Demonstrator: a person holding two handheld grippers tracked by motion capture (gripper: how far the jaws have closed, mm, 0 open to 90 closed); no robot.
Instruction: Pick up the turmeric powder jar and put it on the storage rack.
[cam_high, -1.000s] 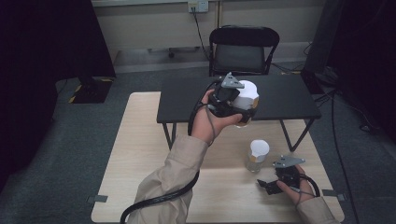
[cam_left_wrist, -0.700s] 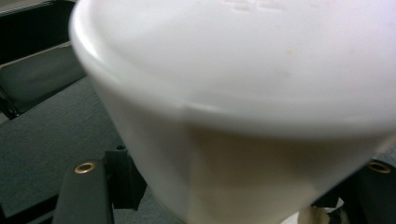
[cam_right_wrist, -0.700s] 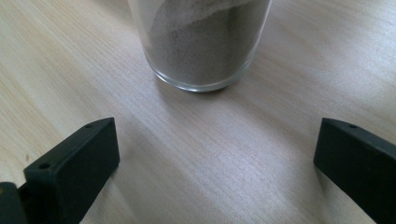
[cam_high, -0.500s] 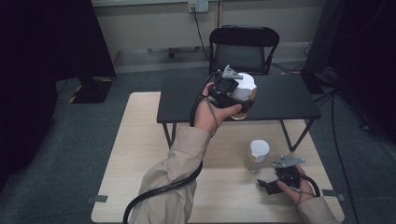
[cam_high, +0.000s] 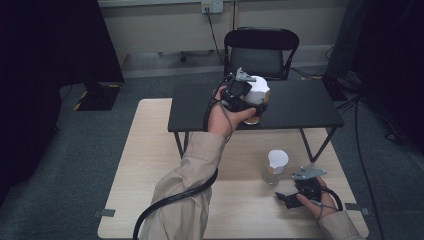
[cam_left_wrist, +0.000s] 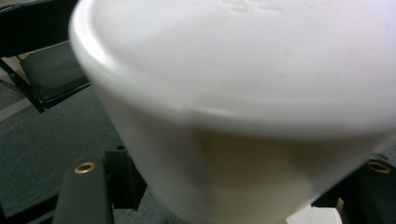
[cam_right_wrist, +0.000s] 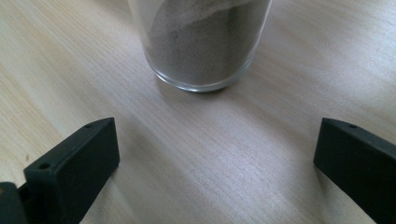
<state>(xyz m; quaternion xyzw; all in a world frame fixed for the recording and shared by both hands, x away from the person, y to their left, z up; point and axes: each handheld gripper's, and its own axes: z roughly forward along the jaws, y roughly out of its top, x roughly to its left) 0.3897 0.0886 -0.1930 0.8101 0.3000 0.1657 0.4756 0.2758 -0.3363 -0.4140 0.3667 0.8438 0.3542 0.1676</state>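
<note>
Smoothly rounded white tub (cam_left_wrist: 243, 93), clamped.

Blurred and cut off by the top, right and bottom edges in the left gripper view: white-lidded container (cam_left_wrist: 243, 112), too close for sharp detail. Hidden partly behind the left gripper (cam_high: 250, 97) and hand in the high view, so contents hard to tell there. Cut off at the top edge of the right gripper view: glass of brown powder (cam_right_wrist: 201, 46), rim and lid out of the picture. Too small in the high view for seeing the tips of the right gripper (cam_high: 286, 199) clearly.
</note>
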